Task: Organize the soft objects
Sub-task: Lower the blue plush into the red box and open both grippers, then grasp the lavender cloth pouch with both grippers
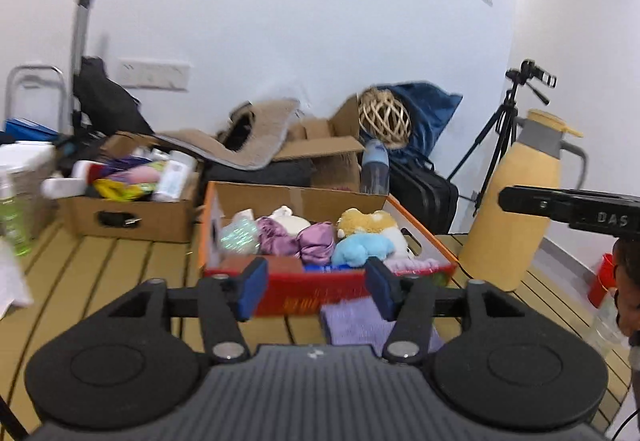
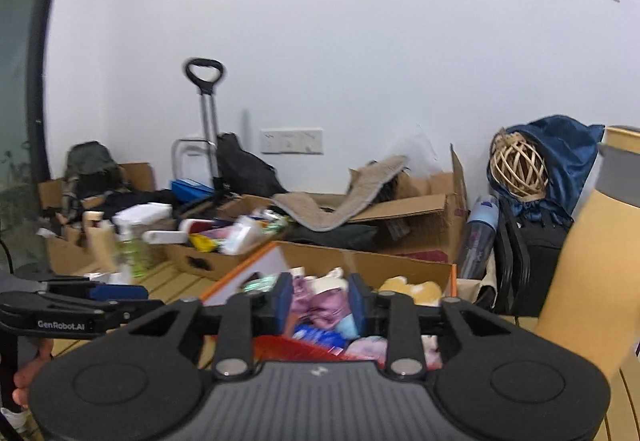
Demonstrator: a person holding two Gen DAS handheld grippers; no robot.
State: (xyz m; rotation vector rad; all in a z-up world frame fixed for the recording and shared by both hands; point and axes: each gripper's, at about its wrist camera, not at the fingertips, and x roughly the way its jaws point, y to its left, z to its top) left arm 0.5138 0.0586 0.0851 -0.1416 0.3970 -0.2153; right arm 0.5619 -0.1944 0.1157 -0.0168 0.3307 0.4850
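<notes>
An orange-and-red cardboard box on the slatted wooden table holds soft items: a yellow plush, a blue plush, purple satin cloths and a shiny green bundle. My left gripper hovers just in front of the box, open, nothing between its blue pads. A purple knitted cloth lies on the table beneath it. My right gripper is over the box's near edge, open and empty, with the purple cloths behind the gap. Each gripper shows in the other's view.
A tall yellow thermos jug stands right of the box, a red cup beyond it. Behind are a cardboard box of bottles, a blue water bottle, a wicker ball, a black case and a camera tripod.
</notes>
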